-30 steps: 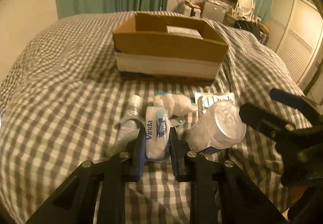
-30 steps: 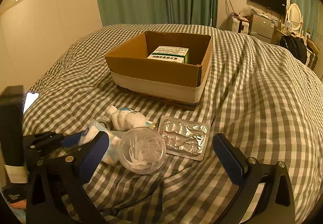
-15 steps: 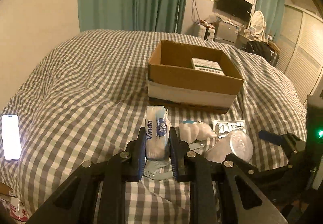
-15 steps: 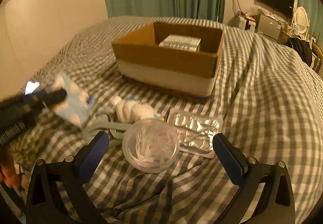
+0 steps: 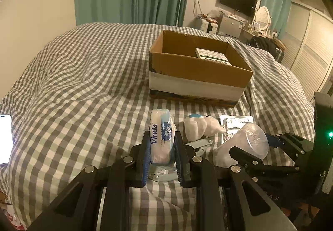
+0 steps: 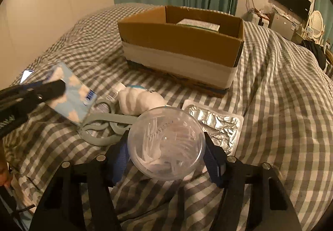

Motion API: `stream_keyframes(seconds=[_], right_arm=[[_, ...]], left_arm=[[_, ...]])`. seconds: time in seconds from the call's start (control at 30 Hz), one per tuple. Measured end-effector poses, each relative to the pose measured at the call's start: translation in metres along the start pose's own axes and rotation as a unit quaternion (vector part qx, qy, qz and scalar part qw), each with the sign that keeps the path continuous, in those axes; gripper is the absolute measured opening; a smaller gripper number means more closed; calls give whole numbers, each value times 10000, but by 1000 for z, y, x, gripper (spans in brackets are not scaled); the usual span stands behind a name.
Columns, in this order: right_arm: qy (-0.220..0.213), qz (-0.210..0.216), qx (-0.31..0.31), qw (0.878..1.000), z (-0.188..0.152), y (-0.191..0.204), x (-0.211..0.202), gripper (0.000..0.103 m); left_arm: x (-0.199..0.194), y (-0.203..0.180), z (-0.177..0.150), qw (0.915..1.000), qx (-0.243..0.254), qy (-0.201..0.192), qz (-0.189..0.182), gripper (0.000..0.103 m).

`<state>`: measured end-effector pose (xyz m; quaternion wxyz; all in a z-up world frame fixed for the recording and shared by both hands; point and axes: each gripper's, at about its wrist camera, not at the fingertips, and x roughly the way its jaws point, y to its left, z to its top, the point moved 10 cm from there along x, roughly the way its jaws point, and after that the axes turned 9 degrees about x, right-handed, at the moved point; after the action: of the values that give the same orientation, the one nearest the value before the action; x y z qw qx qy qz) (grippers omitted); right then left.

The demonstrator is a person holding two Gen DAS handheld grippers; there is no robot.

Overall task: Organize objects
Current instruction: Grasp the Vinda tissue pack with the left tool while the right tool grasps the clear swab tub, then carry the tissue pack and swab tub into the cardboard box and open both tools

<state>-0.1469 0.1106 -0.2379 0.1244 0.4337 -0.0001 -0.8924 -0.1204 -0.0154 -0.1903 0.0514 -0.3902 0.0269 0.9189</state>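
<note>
My left gripper (image 5: 161,141) is shut on a blue-and-white Vinda tissue pack (image 5: 160,126), held off the checked bedspread; the pack (image 6: 70,93) also shows at the left of the right wrist view. My right gripper (image 6: 165,135) is low over a clear round tub (image 6: 166,147) of white picks. Its jaws are closing, the tub is between them, and both pads meet its sides. An open cardboard box (image 5: 197,68) with a green-and-white carton (image 5: 212,56) inside stands behind.
A white bear-shaped toy (image 6: 139,99), grey scissors (image 6: 104,122), a small tube (image 6: 116,89) and a foil blister pack (image 6: 214,124) lie around the tub. A lit phone (image 5: 4,137) rests at the bed's left edge. Curtains, a TV and furniture stand beyond.
The left gripper has lifted the tissue pack away from the pile. The right gripper has sunk over the clear tub and its wide jaws have narrowed onto it.
</note>
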Motion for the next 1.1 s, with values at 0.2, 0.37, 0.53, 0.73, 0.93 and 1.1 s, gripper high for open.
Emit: stream_keyframes(seconds=[0.2, 0.37, 0.53, 0.73, 0.93, 1.1], right_arm=[[-179, 195, 83, 9996, 6, -1, -17, 64], [-558, 246, 84, 9981, 33, -4, -48, 64], [-1267, 340, 109, 9913, 95, -15, -86, 64], [-1741, 304, 45, 9842, 170, -29, -99, 64], [-1922, 129, 56, 9813, 233, -47, -79, 64], [-1871, -90, -68, 9823, 271, -57, -34, 64]], left_arm=[[-8, -4, 10, 9999, 88, -107, -20, 21], [-18, -3, 34, 9991, 262, -319, 48, 21], [-22, -3, 81, 9977, 404, -552, 6, 21], [-12, -6, 162, 9932, 566, -1013, 18, 21], [33, -8, 214, 9912, 730, -1100, 76, 21], [85, -7, 219, 9934, 793, -826, 48, 21]])
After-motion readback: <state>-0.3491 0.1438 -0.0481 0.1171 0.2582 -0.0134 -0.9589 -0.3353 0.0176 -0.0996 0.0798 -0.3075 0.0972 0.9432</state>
